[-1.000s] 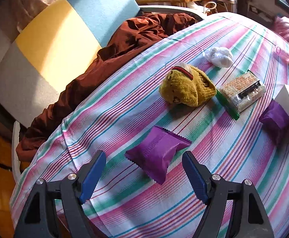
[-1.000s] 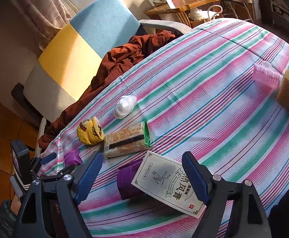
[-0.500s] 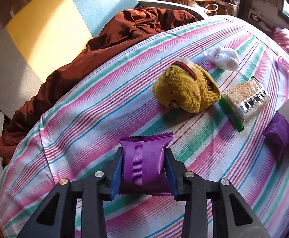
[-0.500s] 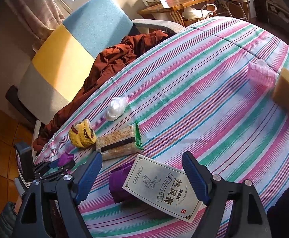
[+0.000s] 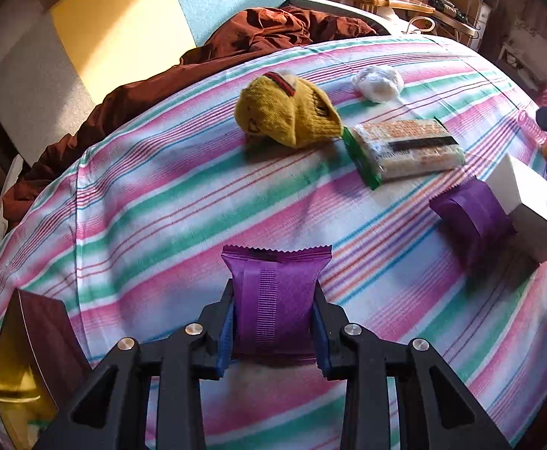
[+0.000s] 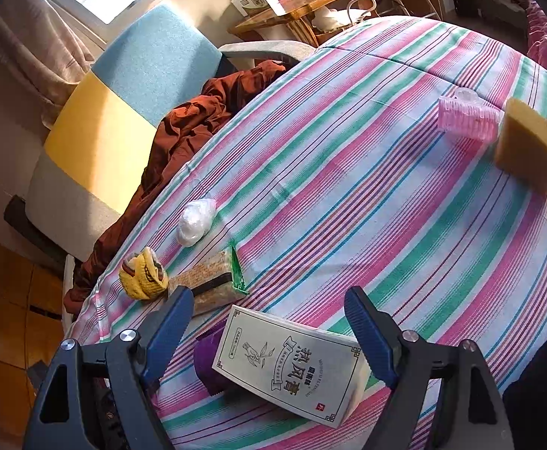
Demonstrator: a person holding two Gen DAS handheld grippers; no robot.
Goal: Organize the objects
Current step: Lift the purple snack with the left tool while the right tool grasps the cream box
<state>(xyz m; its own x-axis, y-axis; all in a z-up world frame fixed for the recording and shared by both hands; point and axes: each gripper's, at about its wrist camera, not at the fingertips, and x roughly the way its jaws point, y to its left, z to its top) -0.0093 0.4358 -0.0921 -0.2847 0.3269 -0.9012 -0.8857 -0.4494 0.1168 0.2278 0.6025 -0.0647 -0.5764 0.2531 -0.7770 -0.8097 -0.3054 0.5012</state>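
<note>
My left gripper (image 5: 273, 332) is shut on a purple snack packet (image 5: 276, 300) and holds it over the striped tablecloth (image 5: 183, 210). A second purple packet (image 5: 472, 217) lies to the right against a white box (image 5: 532, 206). My right gripper (image 6: 269, 332) is open, its jaws either side of that white printed box (image 6: 292, 360), with the second purple packet (image 6: 209, 360) under the box's left edge. A yellow sock (image 5: 288, 112), a cracker pack (image 5: 404, 146) and a white wad (image 5: 378, 82) lie further back.
A dark box with a gold inside (image 5: 29, 360) stands at the left table edge. A pink hair roller (image 6: 464, 118) and a yellow sponge (image 6: 528, 150) lie at the far right. A brown blanket (image 5: 206, 60) covers the chair (image 6: 123, 105) behind the table.
My left gripper closed on the purple packet and has lifted and drawn it back toward me. My right gripper moved slightly closer over the white box and stays open.
</note>
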